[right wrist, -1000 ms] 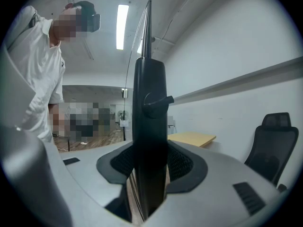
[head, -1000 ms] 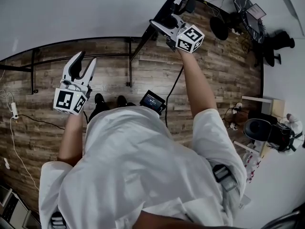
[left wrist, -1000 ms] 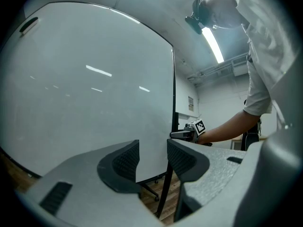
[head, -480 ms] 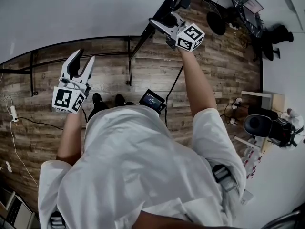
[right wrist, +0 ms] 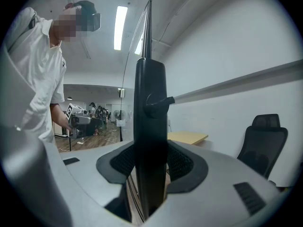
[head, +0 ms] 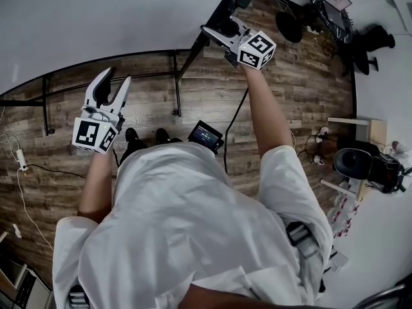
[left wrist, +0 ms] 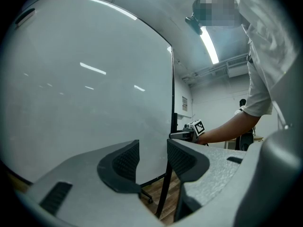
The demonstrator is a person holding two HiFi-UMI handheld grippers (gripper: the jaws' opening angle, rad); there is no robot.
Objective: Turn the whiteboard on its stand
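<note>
The whiteboard [head: 96,18] fills the head view's upper left, seen from above on its black stand [head: 177,76]. In the right gripper view the stand's black upright post [right wrist: 150,126], with a clamp knob [right wrist: 158,100], stands between the jaws, and both pads press on it. My right gripper [head: 215,36] is shut on that post at the board's right end. My left gripper [head: 111,85] hovers open in front of the board's face, with nothing between its jaws. The board's white surface [left wrist: 85,89] fills the left gripper view, with the right gripper [left wrist: 182,135] at its far edge.
The stand's base bars and a caster [head: 175,113] lie on the wood floor by my feet. White cables [head: 19,166] trail at the left. A black round stool [head: 286,26] and equipment [head: 370,166] stand at the right. An office chair [right wrist: 262,141] and a table [right wrist: 187,137] are behind the board.
The floor and furniture have slid a little in the head view as the person and both grippers shift sideways. The right gripper's hold on the post is unchanged, and the left stays open.
</note>
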